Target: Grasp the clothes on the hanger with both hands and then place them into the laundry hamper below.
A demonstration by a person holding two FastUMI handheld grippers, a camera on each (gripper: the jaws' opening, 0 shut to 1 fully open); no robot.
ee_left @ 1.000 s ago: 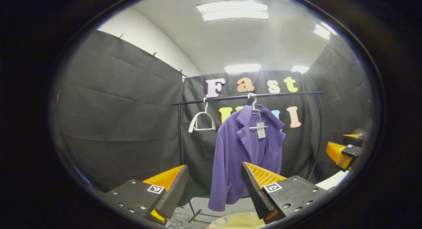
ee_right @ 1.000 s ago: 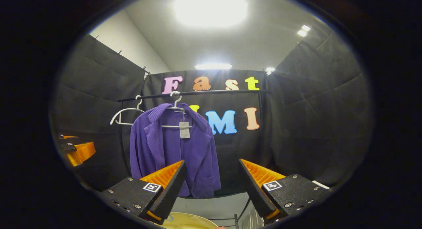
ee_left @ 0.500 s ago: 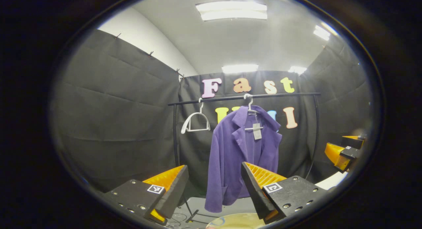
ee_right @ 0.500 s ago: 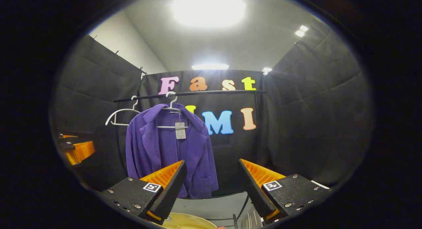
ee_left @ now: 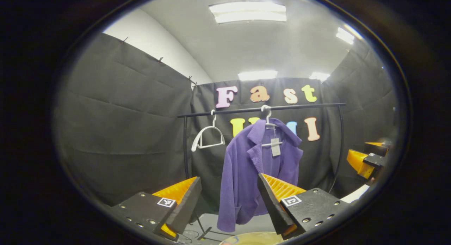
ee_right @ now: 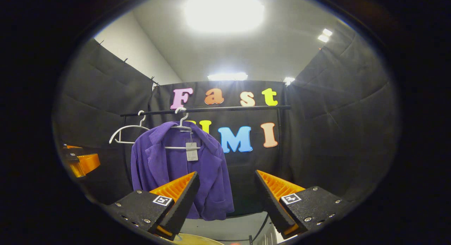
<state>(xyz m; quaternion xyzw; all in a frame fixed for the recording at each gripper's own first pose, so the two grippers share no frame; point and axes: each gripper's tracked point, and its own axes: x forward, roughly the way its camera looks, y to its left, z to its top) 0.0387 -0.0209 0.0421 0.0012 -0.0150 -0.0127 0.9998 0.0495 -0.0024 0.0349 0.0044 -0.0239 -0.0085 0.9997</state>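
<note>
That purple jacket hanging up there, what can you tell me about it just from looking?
The purple jacket looks like ribbed, corduroy-like cloth, with a wide collar and lapels, long sleeves and what seems a patch pocket low on one side. It hangs open-fronted on a pale hanger hooked over the dark rail, and a pale tag dangles at its chest. An empty hanger hangs beside it. Nothing else touches it; both grippers are short of it.

no text is legible: the tag (ee_right: 191, 151) on the purple jacket (ee_right: 176, 167) is too small to read.
</note>
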